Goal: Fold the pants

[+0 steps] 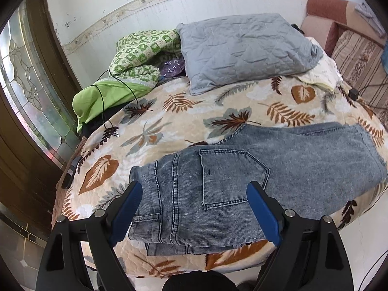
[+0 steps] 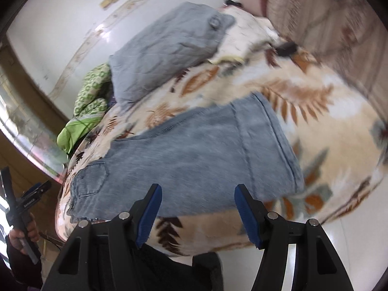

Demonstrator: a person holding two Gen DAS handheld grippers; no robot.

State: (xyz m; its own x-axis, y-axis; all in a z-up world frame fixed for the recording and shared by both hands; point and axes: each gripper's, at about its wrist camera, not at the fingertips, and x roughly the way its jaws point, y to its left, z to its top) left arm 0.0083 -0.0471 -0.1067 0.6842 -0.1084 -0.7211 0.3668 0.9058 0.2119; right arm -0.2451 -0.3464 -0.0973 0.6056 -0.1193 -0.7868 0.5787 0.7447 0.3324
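Light blue jeans [image 1: 242,177] lie flat on the leaf-patterned bed cover [image 1: 169,118], folded in half lengthwise. The waist and a back pocket are near me and the legs run off to the right. My left gripper [image 1: 194,186] hovers open over the waist end, its blue pads apart on either side of the pocket and not pressing the cloth. In the blurred right wrist view, my right gripper [image 2: 197,190] stands open above the near edge of the jeans [image 2: 194,155], around mid-leg, with nothing between its fingers. At that view's lower left, a hand [image 2: 23,236] holds the other gripper.
A grey quilted pillow [image 1: 242,48] and a green patterned blanket [image 1: 140,53] lie at the bed's far side. A black cable [image 1: 106,111] trails over the cover. A striped sofa [image 1: 359,55] stands at the right, a glazed wooden door [image 1: 26,84] at the left, and white floor [image 1: 363,237] lies below.
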